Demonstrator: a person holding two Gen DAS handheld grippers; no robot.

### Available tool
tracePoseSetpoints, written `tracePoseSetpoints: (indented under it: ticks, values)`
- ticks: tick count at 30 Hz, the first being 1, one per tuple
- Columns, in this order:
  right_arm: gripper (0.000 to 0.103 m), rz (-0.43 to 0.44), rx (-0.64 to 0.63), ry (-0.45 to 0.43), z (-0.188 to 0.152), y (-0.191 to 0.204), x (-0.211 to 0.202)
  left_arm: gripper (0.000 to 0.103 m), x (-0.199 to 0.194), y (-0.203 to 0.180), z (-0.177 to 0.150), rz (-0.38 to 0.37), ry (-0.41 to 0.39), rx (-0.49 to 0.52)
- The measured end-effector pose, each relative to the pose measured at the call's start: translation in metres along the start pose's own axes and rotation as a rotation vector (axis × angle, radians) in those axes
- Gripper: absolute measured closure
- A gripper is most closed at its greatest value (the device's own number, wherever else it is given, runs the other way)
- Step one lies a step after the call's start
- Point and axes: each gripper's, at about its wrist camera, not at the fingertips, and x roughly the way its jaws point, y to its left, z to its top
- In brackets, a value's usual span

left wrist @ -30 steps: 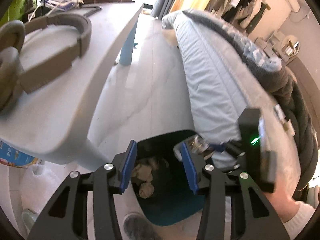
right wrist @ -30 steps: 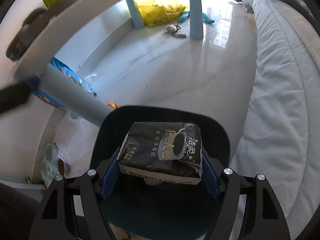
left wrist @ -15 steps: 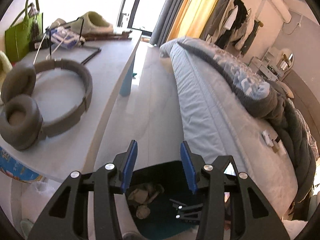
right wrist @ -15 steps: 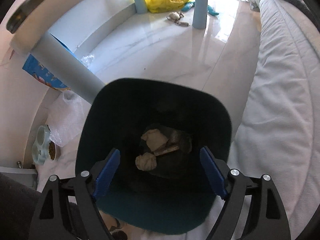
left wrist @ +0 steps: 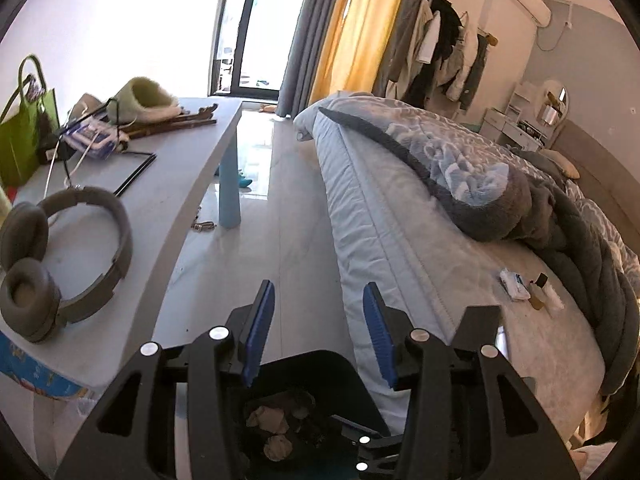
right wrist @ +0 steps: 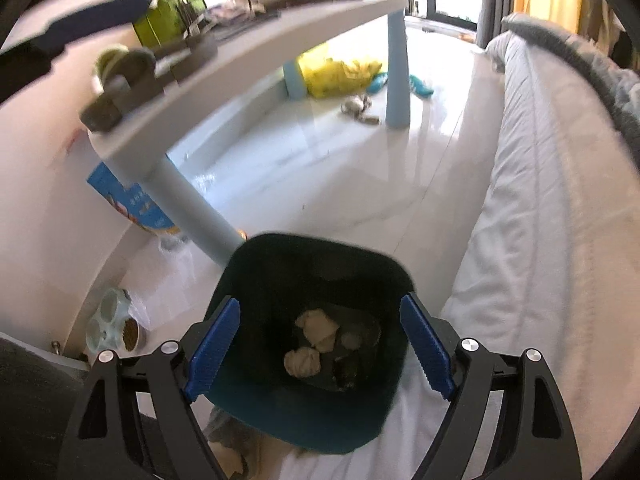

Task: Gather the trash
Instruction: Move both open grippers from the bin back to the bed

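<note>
The crumpled trash (right wrist: 308,344) is seen inside the dark bin (right wrist: 280,264), below the right gripper (right wrist: 320,344), whose fingers are spread wide and empty. The left gripper (left wrist: 318,332) is held apart too, above the bin.

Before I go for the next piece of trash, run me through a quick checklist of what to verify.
1. Right gripper empty: ok, jaws wide apart with nothing between them.
2. Left gripper empty: ok, open and holding nothing.
3. Trash bin upright and reachable: ok, it stands on the floor between the table leg and the bed.
4. Room left in the bin: ok, only crumpled paper wads and a dark item at the bottom.
5. Next trash located: cannot tell; the small wrapper on the bed may be trash.
6. Headphones on the table are not trash: ok, leave them.
</note>
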Motion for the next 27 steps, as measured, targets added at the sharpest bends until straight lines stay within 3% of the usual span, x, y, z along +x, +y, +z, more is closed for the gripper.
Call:
tracePoseSetpoints:
  ticks: [7,16,27]
  values:
    - [0.02,-0.049,0.02,-0.068,-0.003,-0.029,-0.037,0.044,0.003,-0.026,0.006,-0.005,-0.026,0.012]
    - [0.02,-0.116,0.103,-0.139,-0.016,-0.079,-0.079,0.038,0.015,-0.075,0.007,-0.046,-0.036,0.087]
    - [0.02,-0.191,0.171,-0.186,-0.045,-0.132,-0.117,0.034,0.039,-0.119,0.004,-0.089,-0.02,0.109]
